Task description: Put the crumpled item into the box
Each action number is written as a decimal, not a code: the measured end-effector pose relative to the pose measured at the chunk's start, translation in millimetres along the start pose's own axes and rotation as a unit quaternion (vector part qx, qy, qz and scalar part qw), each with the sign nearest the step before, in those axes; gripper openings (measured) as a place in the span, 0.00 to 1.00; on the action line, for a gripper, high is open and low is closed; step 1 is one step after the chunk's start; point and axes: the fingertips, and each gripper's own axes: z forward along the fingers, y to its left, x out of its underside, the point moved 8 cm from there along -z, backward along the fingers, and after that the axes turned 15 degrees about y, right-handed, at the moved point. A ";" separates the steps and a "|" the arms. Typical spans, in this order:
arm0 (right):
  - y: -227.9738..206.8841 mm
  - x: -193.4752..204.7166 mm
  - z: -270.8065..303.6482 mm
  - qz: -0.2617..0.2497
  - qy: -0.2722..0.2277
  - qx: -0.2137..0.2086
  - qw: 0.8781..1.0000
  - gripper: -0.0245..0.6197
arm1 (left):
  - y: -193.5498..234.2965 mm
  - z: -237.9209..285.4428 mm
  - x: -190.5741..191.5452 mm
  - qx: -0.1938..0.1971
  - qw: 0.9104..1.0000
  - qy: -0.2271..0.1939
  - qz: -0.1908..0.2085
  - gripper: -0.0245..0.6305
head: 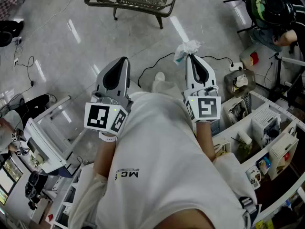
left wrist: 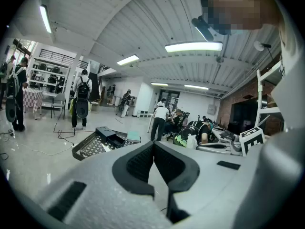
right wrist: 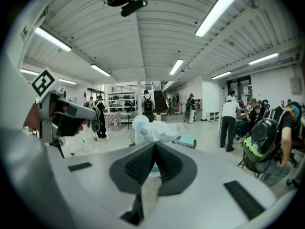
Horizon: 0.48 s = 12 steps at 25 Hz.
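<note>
Nearest: left claw (head: 125, 60), a grey-white plastic shell with black ribbed pads, jaws pressed together on nothing. The right claw (head: 189, 56) is the same build and is pinched tight on the crumpled white plastic wrapper (head: 187, 48). The wrapper is thin, creased film with faint blue print. It bunches out past the jaw tips and is carried in the air above the glossy grey floor (head: 71, 51).

Further out: low dark wire-mesh bench (head: 125, 4), with an open lattice top and bent-rod legs. On it, in the left gripper view, sits a shallow black open-topped box (left wrist: 106, 135), rigid and square-cornered, with a flat teal pad (left wrist: 134, 136) just beside it.

Judgement: pickup is done. The carry to the bench and the release into the box are left. The wrapper is well apart from the box.
</note>
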 end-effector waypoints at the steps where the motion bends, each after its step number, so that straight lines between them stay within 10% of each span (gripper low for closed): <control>1: 6.0 -2.2 -2.4 0.007 -0.003 -0.010 1.000 0.06 | -1.7 -3.7 3.8 0.003 1.000 -0.002 -0.003 0.07; 12: 78.5 -18.3 -6.9 -0.005 -0.015 -0.053 0.998 0.06 | 4.6 -51.3 31.4 0.006 1.000 -0.023 -0.015 0.07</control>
